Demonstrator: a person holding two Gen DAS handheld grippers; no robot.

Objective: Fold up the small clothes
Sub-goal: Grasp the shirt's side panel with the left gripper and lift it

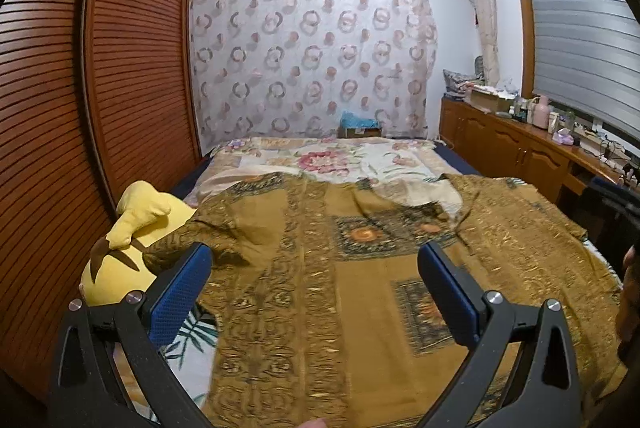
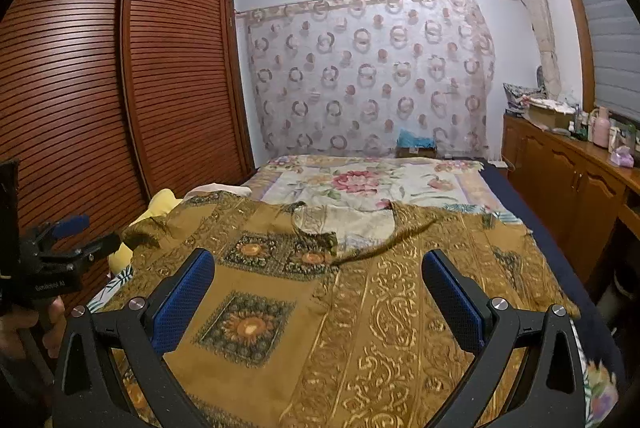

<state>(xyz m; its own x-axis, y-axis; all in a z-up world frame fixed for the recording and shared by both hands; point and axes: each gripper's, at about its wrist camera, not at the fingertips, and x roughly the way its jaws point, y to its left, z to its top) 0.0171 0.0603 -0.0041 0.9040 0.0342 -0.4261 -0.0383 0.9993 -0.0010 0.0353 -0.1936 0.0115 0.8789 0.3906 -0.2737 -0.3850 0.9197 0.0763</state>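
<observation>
A mustard-gold patterned garment (image 1: 320,268) (image 2: 352,300) lies spread flat over the near half of the bed, neckline toward the far end, sleeves out to both sides. My left gripper (image 1: 314,268) hangs open above the garment's left half, nothing between its blue pads. Above the right half my right gripper (image 2: 318,276) is also open and holds nothing. The left gripper (image 2: 68,232) shows at the left edge of the right wrist view, held by a hand.
A floral bedspread (image 1: 320,158) covers the bed's far half. A yellow plush toy (image 1: 128,240) sits at the bed's left edge by the slatted wardrobe (image 1: 100,108). A wooden cabinet (image 1: 520,144) with bottles runs along the right. A cardboard box (image 2: 416,148) stands beyond the bed.
</observation>
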